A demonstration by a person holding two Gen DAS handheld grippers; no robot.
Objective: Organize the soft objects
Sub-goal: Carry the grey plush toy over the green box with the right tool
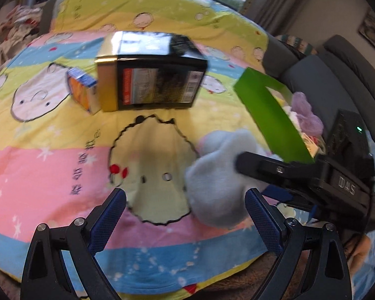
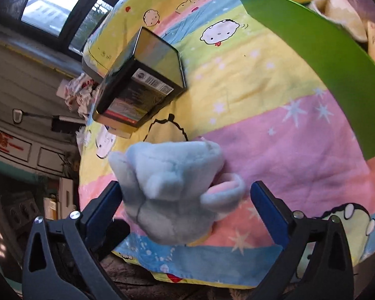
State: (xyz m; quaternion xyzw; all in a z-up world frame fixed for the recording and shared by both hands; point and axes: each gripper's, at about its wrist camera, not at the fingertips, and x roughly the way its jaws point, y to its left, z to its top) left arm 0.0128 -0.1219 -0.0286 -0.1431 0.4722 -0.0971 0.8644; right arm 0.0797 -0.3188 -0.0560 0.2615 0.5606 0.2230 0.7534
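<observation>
A pale blue plush toy (image 2: 170, 187) with a pink-lined ear lies on the patterned bedspread (image 2: 275, 100). My right gripper (image 2: 185, 205) is open, its blue-padded jaws on either side of the toy, not closed on it. In the left wrist view the toy (image 1: 217, 185) lies at the right, with the right gripper's finger (image 1: 262, 167) against it. My left gripper (image 1: 185, 215) is open and empty above the bedspread, left of the toy. A green box (image 1: 270, 120) holds other soft toys, one purple (image 1: 307, 115).
A black and gold tin (image 1: 150, 80) lies on the bed, also in the right wrist view (image 2: 142, 82). A small orange and blue carton (image 1: 83, 90) lies to its left. A grey sofa (image 1: 337, 80) stands behind the green box (image 2: 312, 50).
</observation>
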